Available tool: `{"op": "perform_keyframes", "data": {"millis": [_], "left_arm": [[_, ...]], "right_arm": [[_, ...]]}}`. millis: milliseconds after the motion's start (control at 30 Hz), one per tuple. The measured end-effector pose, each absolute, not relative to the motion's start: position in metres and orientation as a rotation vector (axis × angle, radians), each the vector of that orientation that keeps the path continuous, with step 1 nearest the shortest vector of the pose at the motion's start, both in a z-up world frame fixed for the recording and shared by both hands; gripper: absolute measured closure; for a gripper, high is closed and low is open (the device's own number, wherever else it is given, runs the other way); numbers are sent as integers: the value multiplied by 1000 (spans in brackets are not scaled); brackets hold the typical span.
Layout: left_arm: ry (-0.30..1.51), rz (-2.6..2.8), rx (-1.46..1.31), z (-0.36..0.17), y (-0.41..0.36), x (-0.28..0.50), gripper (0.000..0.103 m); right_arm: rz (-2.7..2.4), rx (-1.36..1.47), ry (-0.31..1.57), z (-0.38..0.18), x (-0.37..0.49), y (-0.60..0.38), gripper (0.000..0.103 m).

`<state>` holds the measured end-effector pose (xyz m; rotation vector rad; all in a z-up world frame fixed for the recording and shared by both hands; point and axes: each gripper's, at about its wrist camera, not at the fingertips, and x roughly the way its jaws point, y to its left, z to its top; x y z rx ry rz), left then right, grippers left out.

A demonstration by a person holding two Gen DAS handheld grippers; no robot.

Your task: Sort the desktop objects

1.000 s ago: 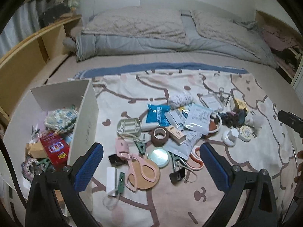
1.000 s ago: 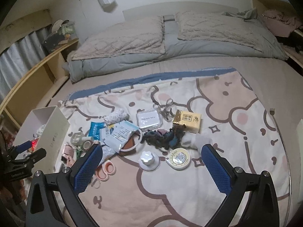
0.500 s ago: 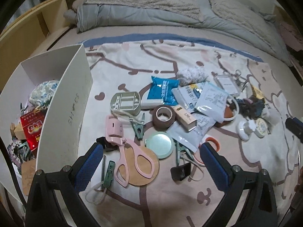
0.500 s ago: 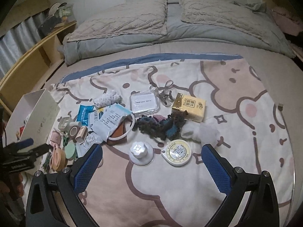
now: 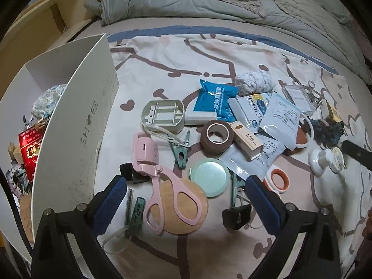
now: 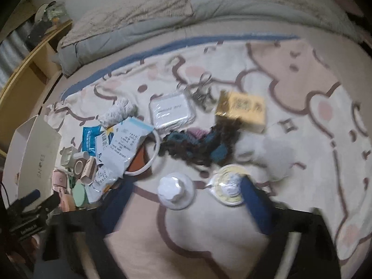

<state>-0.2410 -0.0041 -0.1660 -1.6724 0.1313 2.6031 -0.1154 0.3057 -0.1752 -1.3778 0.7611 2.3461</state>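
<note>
Right wrist view: right gripper [image 6: 183, 200], jaws just narrowing, empty, around the white knob [image 6: 175, 191]; may snag the tape measure [image 6: 229, 188]. Left gripper [image 5: 186, 200] wide, empty.

My right wrist view is motion-smeared; the blue-padded right gripper [image 6: 183, 205] fingers are streaks, so I can't read the print on the yellow cardboard box [image 6: 241, 109]. In my left view, the white cardboard box [image 5: 76, 125] wall hides most of its contents, and the black binder clip [image 5: 237, 216] sits partly behind a finger.
</note>
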Motion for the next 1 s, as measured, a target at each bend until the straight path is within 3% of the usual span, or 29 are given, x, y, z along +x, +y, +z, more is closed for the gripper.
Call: {"op": "perform_keyframes", "data": {"millis": [233, 400, 667, 1000], "left_arm": [[116, 2602, -1729, -174, -15, -248, 0], [74, 2585, -1776, -180, -23, -252, 0], [-22, 2546, -1815, -184, -32, -255, 2], [-136, 2512, -1883, -193, -44, -261, 20]], "right_arm": [[2338, -1466, 787, -193, -134, 300, 51], [2349, -1492, 759, -198, -143, 297, 61], [2322, -1578, 627, -222, -153, 294, 62], [2388, -1655, 540, -220, -136, 275, 62]]}}
